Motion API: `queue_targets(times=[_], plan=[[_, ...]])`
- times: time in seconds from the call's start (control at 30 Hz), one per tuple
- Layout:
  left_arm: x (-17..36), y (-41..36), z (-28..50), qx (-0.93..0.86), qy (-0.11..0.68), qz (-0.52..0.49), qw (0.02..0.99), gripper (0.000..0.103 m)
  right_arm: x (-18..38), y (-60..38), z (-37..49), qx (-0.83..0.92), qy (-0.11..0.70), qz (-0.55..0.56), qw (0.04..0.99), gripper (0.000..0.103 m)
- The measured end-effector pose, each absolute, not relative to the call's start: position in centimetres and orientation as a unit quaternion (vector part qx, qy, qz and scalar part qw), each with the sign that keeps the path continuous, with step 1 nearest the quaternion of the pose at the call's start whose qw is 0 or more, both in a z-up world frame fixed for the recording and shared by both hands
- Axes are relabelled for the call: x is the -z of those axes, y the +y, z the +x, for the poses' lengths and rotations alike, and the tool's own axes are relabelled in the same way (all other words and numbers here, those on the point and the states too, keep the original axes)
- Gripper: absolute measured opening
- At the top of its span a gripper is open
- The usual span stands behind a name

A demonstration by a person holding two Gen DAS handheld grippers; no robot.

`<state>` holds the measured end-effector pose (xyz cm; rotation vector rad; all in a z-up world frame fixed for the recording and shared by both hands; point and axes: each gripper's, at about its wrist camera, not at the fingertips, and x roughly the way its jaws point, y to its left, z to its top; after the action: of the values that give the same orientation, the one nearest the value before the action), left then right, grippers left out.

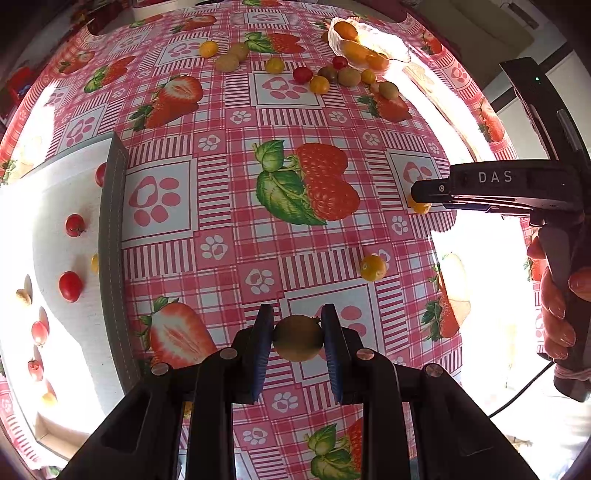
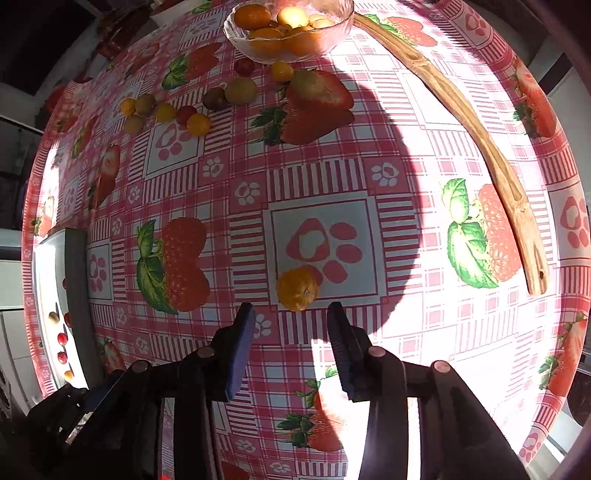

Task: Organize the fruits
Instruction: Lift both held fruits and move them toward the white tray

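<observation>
Two grippers over a pink checked tablecloth printed with strawberries and paw marks. Left gripper, bottom centre of the left wrist view, pinches a small olive-green round fruit between its blue pads, both pads pressing its sides, fruit lifted clear of the cloth. Right gripper, bottom centre of the right wrist view, stands parted with nothing between the pads; a yellow-orange fruit lies on the cloth just beyond the fingertips, untouched. In the left wrist view the right gripper's body comes in from the right edge, a hand wrapped round its handle at lower right, with that yellow fruit partly hidden under its tip. White tray with a grey rim sits at the left edge, holding several red cherry tomatoes spread apart plus a few pale pieces too blown out to identify. One more yellow fruit lies alone on the cloth right of centre. Loose mix of yellow, green and red small fruits scattered near the top, beside a glass bowl holding orange and yellow fruit. Long wooden utensil lies along the right side of the right wrist view, apart from the fruit.
</observation>
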<state>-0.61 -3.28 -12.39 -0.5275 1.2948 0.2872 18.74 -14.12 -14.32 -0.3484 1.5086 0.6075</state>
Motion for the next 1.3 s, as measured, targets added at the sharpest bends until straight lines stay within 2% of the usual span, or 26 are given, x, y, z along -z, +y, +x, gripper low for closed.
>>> queue_targets(times=[0.13, 0.2, 0.47, 0.5, 0.57, 1.3], plan=[[12.5, -3.4, -0.6, -0.133, 0.594, -0.245, 0.755, 0.028, 15.5, -13.4, 19.0, -0.273, 0.679, -0.163, 0.661, 0.049], [12.5, -3.5, -0.7, -0.133, 0.594, -0.246, 0.754, 0.028, 15.9, -13.2, 18.6, -0.272, 0.682, -0.172, 0.657, 0.043], [12.5, -3.2, -0.9, -0.135, 0.594, -0.247, 0.754, 0.028, 15.9, -13.2, 16.2, -0.283, 0.668, -0.206, 0.657, 0.041], [12.5, -3.2, -0.9, -0.134, 0.594, -0.247, 0.754, 0.028, 15.9, -13.3, 15.9, -0.283, 0.665, -0.21, 0.659, 0.035], [12.5, -3.1, -1.0, -0.134, 0.595, -0.246, 0.754, 0.028, 15.8, -13.6, 15.6, -0.284, 0.663, -0.206, 0.662, 0.029], [12.7, -3.2, -1.3, -0.137, 0.597, -0.248, 0.75, 0.028, 15.4, -11.6, 18.8, -0.281, 0.669, -0.18, 0.665, 0.028]])
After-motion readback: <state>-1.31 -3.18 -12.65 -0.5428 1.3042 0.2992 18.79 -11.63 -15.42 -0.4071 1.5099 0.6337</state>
